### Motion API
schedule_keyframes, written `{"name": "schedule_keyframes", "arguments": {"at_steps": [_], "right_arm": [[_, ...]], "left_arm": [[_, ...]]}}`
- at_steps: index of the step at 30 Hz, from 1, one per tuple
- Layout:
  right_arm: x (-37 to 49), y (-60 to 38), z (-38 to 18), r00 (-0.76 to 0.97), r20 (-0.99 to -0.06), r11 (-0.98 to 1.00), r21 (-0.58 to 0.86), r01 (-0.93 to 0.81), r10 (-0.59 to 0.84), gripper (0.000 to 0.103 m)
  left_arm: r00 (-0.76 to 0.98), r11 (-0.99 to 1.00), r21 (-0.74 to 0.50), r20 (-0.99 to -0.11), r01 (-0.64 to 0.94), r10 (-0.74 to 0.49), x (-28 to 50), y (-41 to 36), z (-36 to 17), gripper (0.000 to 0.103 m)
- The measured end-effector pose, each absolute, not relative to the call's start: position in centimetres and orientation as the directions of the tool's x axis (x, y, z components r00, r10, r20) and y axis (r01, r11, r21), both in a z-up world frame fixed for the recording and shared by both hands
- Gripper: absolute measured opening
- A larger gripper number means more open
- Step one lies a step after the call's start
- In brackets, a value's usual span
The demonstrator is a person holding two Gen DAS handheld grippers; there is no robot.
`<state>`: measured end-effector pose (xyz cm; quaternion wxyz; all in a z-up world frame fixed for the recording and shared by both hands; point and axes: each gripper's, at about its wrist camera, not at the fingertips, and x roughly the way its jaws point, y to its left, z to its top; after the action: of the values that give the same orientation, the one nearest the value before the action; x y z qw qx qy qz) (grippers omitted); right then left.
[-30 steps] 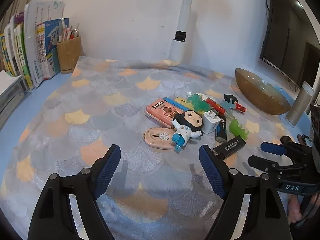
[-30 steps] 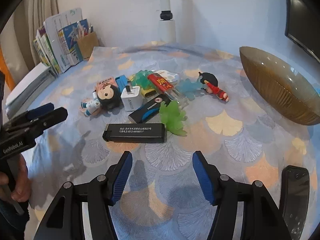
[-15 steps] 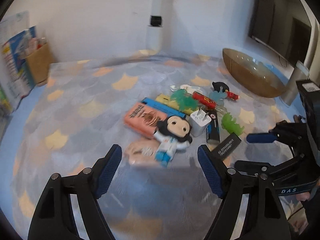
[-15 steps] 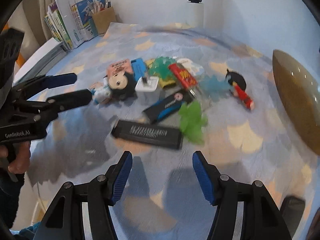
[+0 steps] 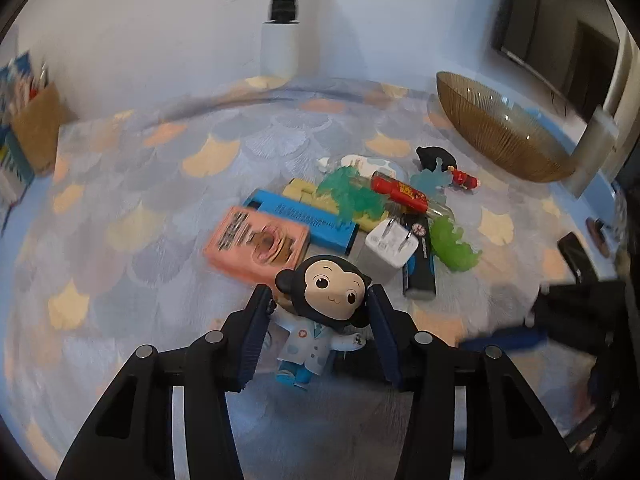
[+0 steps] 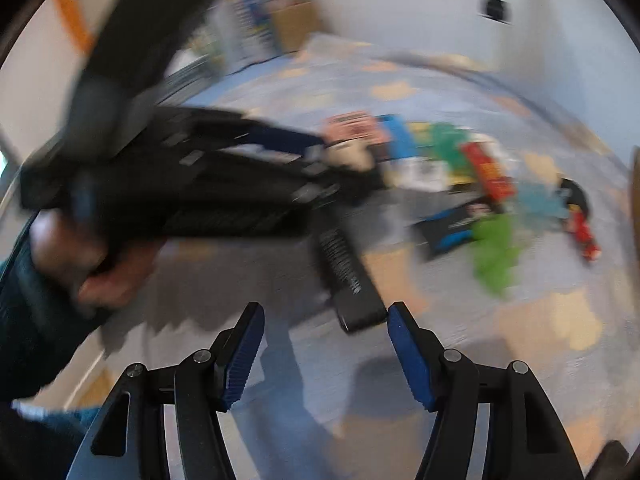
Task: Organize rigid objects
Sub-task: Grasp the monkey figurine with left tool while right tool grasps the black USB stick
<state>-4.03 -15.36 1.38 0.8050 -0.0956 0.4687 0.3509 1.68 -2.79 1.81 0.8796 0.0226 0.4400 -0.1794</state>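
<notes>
black grippers (image 5: 318, 336), blue ribbed pads (image 6: 408, 356), silver screws

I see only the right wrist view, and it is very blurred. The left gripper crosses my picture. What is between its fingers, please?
Observer: The left gripper has the monkey-face figurine in a white coat between its fingers. The jaws stand close on both sides of its head; I cannot confirm contact.
Operator: What lies directly behind the figurine?
Observer: The pink box, flat on the cloth, just behind the head.
Operator: And the white charger, how does it lie?
Observer: The white charger lies with its prongs up, to the right of the figurine's head, against the black and blue stick.
</notes>
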Motion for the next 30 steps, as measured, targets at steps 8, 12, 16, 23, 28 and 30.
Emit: {"name": "schedule_keyframes", "arguments": {"at_steps": [8, 12, 16, 23, 28, 30], "right_arm": [[-3.5, -14.4, 1.2, 0.367, -0.831, 0.772, 0.114, -0.625, 0.419, 0.053], [-3.2, -12.6, 1.3, 0.415, -0.828, 0.777, 0.038, -0.629, 0.376, 0.030], [-4.2, -13.5, 1.5, 0.420, -0.823, 0.776, 0.040, -0.629, 0.383, 0.024], [-4.8, -18.9, 1.5, 0.442, -0.827, 0.849, 0.075, -0.523, 0.346, 0.024], [-4.9, -20.7, 1.5, 0.457, -0.825, 0.866, 0.073, -0.495, 0.332, 0.024], [-4.9, -20.8, 1.5, 0.465, -0.823, 0.868, 0.066, -0.492, 0.326, 0.024]], "left_arm": [[0.575, 0.933, -0.236, -0.738, 0.272, -0.354, -1.3, 0.9, 2.9, 0.028], [0.574, 0.932, -0.223, -0.739, 0.285, -0.352, -1.7, 0.9, 2.8, 0.028], [0.573, 0.944, -0.165, -0.760, 0.286, -0.306, -0.9, 0.2, 2.6, 0.056], [0.548, 0.929, -0.053, -0.795, 0.366, -0.261, 0.2, -3.3, 1.6, 0.056], [0.573, 0.936, -0.004, -0.789, 0.353, -0.220, -0.2, -4.5, 1.7, 0.036], [0.588, 0.941, -0.012, -0.778, 0.338, -0.221, -0.9, -4.3, 2.4, 0.036]]}}
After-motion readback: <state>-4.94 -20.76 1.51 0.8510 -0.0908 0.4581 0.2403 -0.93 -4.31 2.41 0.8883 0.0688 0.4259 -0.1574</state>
